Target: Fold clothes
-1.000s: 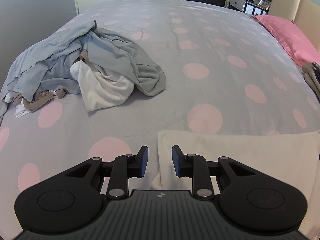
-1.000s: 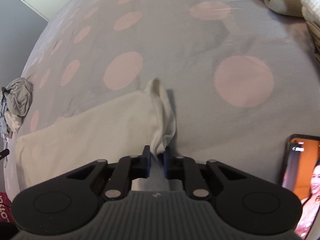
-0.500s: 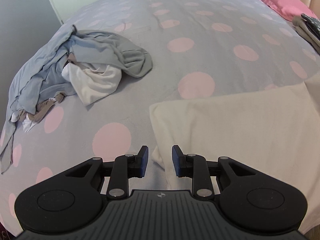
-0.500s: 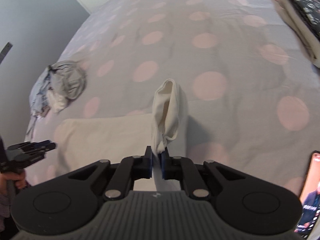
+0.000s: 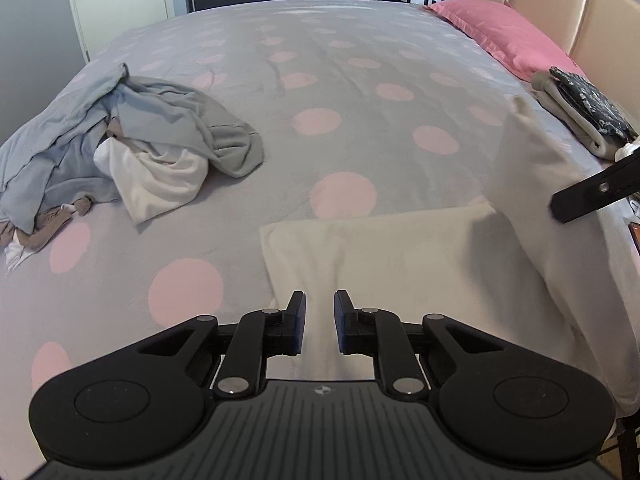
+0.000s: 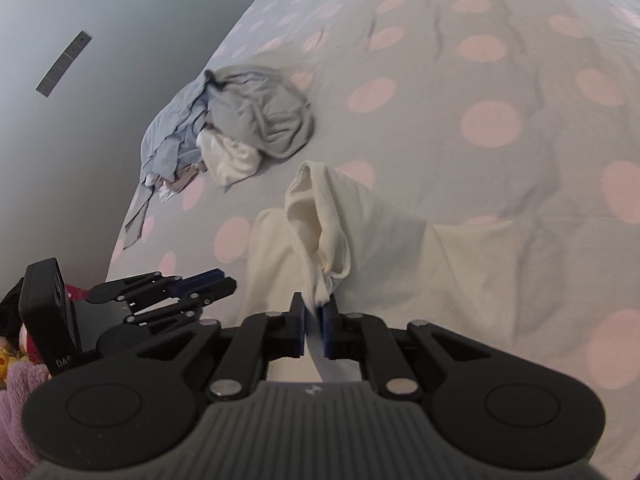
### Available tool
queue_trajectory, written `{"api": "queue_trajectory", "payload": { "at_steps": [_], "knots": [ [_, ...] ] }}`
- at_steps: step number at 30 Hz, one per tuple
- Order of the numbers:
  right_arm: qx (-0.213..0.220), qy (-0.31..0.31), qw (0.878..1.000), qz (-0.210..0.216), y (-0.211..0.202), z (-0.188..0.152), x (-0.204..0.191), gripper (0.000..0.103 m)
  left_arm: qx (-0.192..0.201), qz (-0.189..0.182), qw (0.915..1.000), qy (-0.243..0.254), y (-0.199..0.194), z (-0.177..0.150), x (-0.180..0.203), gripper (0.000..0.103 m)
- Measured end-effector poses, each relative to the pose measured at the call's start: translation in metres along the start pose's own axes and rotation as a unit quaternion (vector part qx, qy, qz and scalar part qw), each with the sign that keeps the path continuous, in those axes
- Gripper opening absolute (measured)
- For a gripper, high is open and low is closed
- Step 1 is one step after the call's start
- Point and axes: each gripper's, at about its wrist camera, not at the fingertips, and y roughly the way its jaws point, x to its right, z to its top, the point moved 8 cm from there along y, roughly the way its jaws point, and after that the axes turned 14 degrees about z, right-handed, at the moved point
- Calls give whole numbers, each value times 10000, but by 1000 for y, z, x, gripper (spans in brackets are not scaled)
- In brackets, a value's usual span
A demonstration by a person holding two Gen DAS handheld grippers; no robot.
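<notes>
Cream garment (image 5: 400, 256) lies on the near side of the spotted bed (image 5: 340, 80); right gripper (image 6: 314, 322) clamps one lifted corner, mid-fold; left gripper (image 5: 320, 322), jaws just closing but apart, hovers over the left edge; next, I judge, pin that edge.

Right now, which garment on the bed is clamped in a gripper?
The cream garment, pinched in the right gripper; the heap of unfolded clothes and folded stack lie untouched.
</notes>
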Motion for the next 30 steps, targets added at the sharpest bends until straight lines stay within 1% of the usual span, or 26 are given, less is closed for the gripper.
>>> {"api": "queue_trajectory", "payload": {
  "at_steps": [5, 9, 16, 20, 25, 26, 28, 30],
  "knots": [
    [-212, -1, 9997, 101, 50, 12, -15, 9, 16, -15, 10000, -96, 5, 3, -9, 12],
    [-410, 21, 9991, 61, 89, 19, -19, 9, -32, 54, 10000, -53, 12, 7, -10, 12],
    [-815, 178, 9965, -111, 145, 17, -7, 9, -319, 228, 9992, -49, 31, 0, -20, 12],
    [-919, 267, 9952, -222, 165, 17, 3, 10, -452, 288, 9985, -81, 38, -7, -27, 12],
    [-992, 314, 9944, -181, 172, 17, 4, 22, -526, 303, 9981, -63, 40, -10, -29, 12],
    [-990, 302, 9945, -135, 171, 18, 2, 28, -534, 290, 9981, -65, 39, -10, -28, 12],
    [-888, 191, 9958, -148, 162, 22, -1, 30, -555, 256, 9981, -108, 36, -9, -28, 12],
    [-778, 74, 9968, -169, 151, 27, -4, 36, -573, 208, 9980, -133, 31, -8, -27, 12]
  ]
}}
